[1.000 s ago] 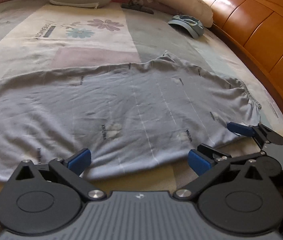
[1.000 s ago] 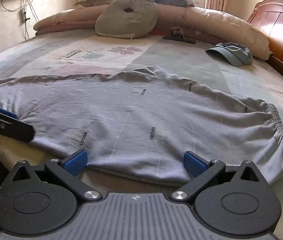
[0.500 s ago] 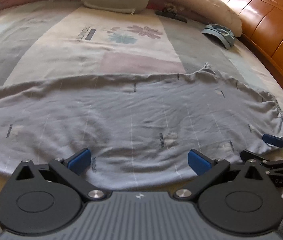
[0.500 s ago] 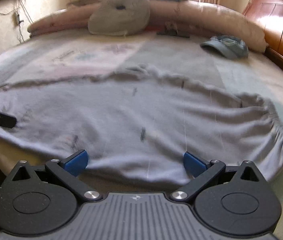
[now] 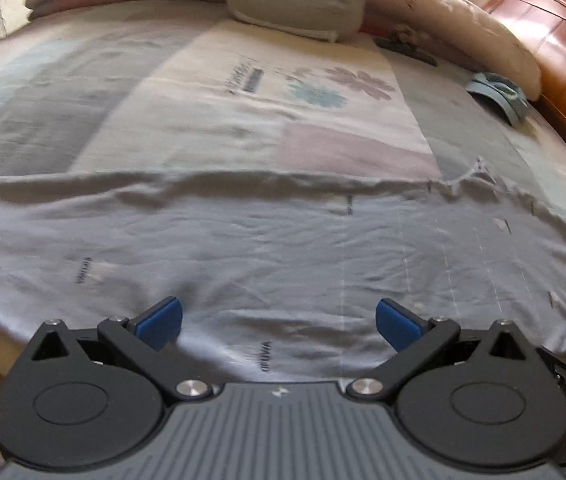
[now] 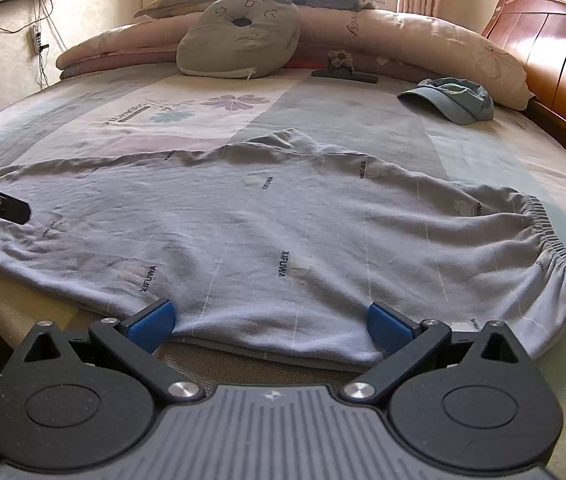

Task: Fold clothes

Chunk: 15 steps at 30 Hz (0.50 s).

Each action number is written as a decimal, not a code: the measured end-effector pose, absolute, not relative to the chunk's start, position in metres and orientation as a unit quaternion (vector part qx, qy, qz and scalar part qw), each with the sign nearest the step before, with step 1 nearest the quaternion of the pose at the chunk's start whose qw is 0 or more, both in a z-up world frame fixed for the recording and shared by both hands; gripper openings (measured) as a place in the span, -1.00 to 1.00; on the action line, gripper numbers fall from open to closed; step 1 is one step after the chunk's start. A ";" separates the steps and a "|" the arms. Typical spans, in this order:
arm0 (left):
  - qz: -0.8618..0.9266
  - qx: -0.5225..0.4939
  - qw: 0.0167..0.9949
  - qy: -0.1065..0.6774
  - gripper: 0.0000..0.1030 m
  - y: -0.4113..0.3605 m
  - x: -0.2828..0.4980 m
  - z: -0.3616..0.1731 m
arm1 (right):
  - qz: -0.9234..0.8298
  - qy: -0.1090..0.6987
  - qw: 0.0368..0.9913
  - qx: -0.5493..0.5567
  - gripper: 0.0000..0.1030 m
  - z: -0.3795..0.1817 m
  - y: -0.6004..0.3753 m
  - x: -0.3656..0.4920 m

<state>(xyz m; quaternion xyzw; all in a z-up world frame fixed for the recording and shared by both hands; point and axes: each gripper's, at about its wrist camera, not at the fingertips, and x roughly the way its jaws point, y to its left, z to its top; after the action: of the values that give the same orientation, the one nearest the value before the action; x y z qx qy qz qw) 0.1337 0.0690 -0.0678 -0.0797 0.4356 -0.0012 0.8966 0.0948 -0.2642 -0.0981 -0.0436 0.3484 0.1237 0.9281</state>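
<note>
Lying flat along the near edge of the patchwork-covered bed [image 6: 463, 148], the grey printed cotton trousers [image 6: 283, 224] run lengthwise across both views, elastic waistband [image 6: 555, 240] toward the bed's right edge, legs toward the left. Both hand-held grippers hang just short of the near hem, jaws spread wide and holding nothing: the right gripper [image 6: 270, 318] near the waist end, the left gripper [image 5: 279, 318] nearer the legs. Each would likely pinch its own stretch of hem.

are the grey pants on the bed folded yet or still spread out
Spread out. The grey printed cotton pants lie flat along the near edge of the bed, elastic waistband at the right end, with no fold across them.
</note>
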 end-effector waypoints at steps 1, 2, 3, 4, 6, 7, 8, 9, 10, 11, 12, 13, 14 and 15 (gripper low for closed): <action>-0.008 -0.077 0.900 0.430 0.99 0.068 0.134 -0.064 | 0.123 0.350 0.927 -0.043 1.00 -0.097 -0.264 0.095; -0.015 -0.072 0.902 0.425 0.99 0.065 0.136 -0.060 | 0.123 0.354 0.926 -0.043 1.00 -0.096 -0.264 0.097; -0.019 -0.063 0.904 0.421 0.99 0.061 0.139 -0.057 | 0.122 0.358 0.925 -0.043 1.00 -0.095 -0.263 0.098; -0.024 -0.053 0.906 0.419 0.99 0.055 0.143 -0.055 | 0.121 0.362 0.923 -0.043 1.00 -0.094 -0.263 0.099; -0.042 -0.036 0.907 0.417 0.99 0.038 0.154 -0.052 | 0.118 0.367 0.922 -0.039 1.00 -0.093 -0.263 0.101; -0.056 -0.029 0.908 0.415 0.99 0.028 0.159 -0.052 | 0.117 0.368 0.922 -0.037 1.00 -0.092 -0.263 0.102; -0.070 -0.020 0.908 0.412 0.99 0.017 0.163 -0.052 | 0.116 0.369 0.922 -0.035 1.00 -0.092 -0.264 0.102; -0.083 -0.010 0.909 0.408 0.99 0.005 0.167 -0.052 | 0.114 0.370 0.921 -0.036 1.00 -0.092 -0.264 0.101; -0.095 0.001 0.911 0.402 0.99 -0.006 0.168 -0.052 | 0.112 0.371 0.921 -0.036 1.00 -0.091 -0.265 0.100; -0.099 0.015 0.914 0.394 0.99 -0.016 0.168 -0.053 | 0.110 0.372 0.921 -0.036 1.00 -0.090 -0.265 0.100; -0.099 0.032 0.917 0.385 0.99 -0.026 0.167 -0.056 | 0.107 0.373 0.921 -0.036 1.00 -0.090 -0.267 0.099; -0.095 0.053 0.919 0.379 0.99 -0.036 0.165 -0.060 | 0.104 0.373 0.921 -0.035 1.00 -0.089 -0.269 0.099; -0.091 0.074 0.918 0.379 0.99 -0.044 0.164 -0.065 | 0.099 0.373 0.922 -0.031 1.00 -0.088 -0.272 0.098; -0.091 0.089 0.915 0.384 0.99 -0.049 0.163 -0.070 | 0.095 0.373 0.923 -0.028 1.00 -0.087 -0.275 0.098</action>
<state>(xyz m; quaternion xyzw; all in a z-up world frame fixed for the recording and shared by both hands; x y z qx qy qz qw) 0.1630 -0.0487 -0.0702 0.0886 0.3837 -0.0910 0.9147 0.0976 -0.2748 -0.0873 -0.0281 0.3727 0.0952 0.9226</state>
